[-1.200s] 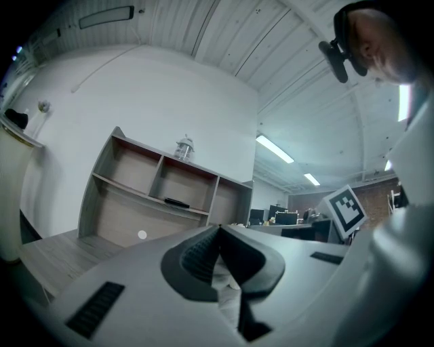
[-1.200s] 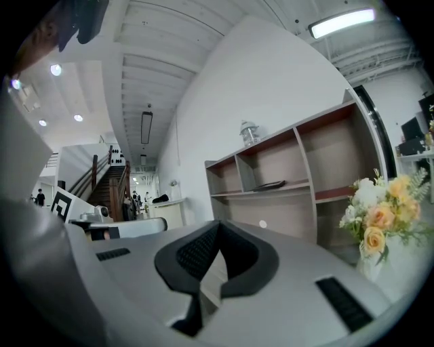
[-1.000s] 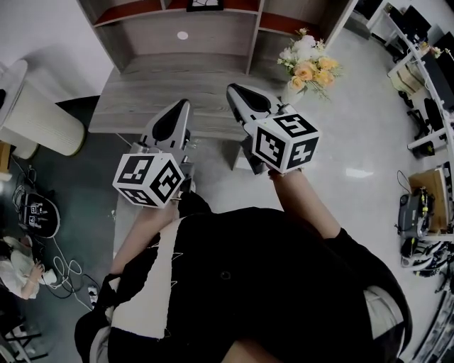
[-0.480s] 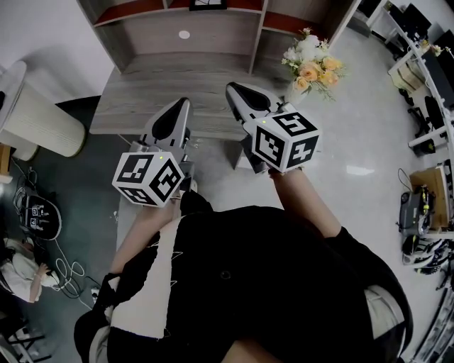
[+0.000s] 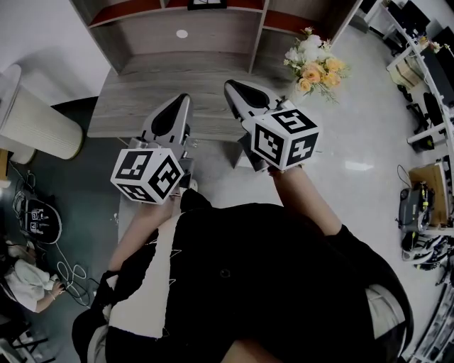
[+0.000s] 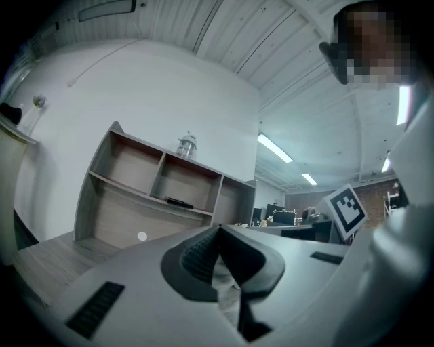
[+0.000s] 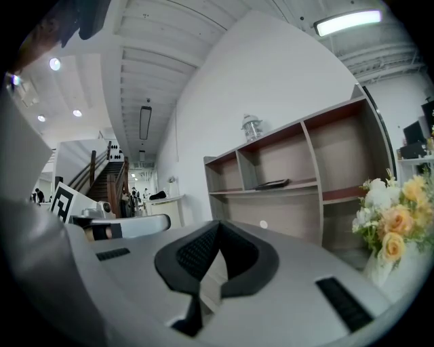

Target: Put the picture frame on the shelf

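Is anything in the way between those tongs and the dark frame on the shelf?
Nothing visible. Only bare desk separates the left tongs and right tongs from the frame; the flowers stand off to the right.

Picture frame (image 5: 206, 3) on shelf (image 5: 258, 35) behind desk (image 5: 156, 88); flowers (image 5: 312, 64) at right.

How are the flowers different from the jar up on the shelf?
The flowers are yellow, orange and white; the jar is see-through glass. The flowers stand low by the right end of the shelf; the jar sits on its top. Both stand upright.
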`<state>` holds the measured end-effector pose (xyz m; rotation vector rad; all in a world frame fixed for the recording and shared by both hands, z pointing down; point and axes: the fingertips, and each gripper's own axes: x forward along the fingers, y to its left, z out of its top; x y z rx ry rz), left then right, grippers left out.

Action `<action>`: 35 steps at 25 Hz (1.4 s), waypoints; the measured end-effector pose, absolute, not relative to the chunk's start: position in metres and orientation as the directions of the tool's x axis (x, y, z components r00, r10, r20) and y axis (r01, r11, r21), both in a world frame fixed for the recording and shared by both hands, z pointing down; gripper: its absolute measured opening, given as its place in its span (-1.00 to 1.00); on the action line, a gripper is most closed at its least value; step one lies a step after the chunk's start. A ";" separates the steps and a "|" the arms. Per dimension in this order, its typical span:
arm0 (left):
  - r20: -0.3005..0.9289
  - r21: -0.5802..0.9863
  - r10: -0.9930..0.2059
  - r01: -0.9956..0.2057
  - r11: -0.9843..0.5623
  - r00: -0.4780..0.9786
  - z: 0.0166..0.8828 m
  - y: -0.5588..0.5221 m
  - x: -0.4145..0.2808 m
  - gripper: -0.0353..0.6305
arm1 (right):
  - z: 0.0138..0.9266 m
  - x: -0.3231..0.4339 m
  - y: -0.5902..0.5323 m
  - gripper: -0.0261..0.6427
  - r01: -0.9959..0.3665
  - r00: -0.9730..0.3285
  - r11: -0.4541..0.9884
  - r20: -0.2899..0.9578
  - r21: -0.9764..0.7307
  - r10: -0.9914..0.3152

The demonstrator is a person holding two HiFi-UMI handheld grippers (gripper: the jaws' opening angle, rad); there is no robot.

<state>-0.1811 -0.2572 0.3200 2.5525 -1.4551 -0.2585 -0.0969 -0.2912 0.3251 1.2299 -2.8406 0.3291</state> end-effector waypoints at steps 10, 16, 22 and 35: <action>-0.058 0.236 -0.860 -0.831 -0.505 0.506 0.315 -0.269 -0.188 -0.86 | 0.323 -0.103 -0.304 -0.91 -0.730 -0.680 0.659 0.104 -0.180 -0.725; -0.061 0.230 -0.859 -0.831 -0.507 0.508 0.313 -0.277 -0.193 -0.86 | 0.322 -0.107 -0.312 -0.91 -0.736 -0.674 0.654 0.102 -0.175 -0.731; -0.065 0.226 -0.853 -0.825 -0.518 0.518 0.311 -0.286 -0.195 -0.86 | 0.320 -0.110 -0.318 -0.91 -0.743 -0.667 0.650 0.105 -0.162 -0.737; -0.056 0.232 -0.844 -0.815 -0.530 0.533 0.316 -0.297 -0.193 -0.86 | 0.323 -0.108 -0.326 -0.91 -0.755 -0.653 0.635 0.105 -0.163 -0.750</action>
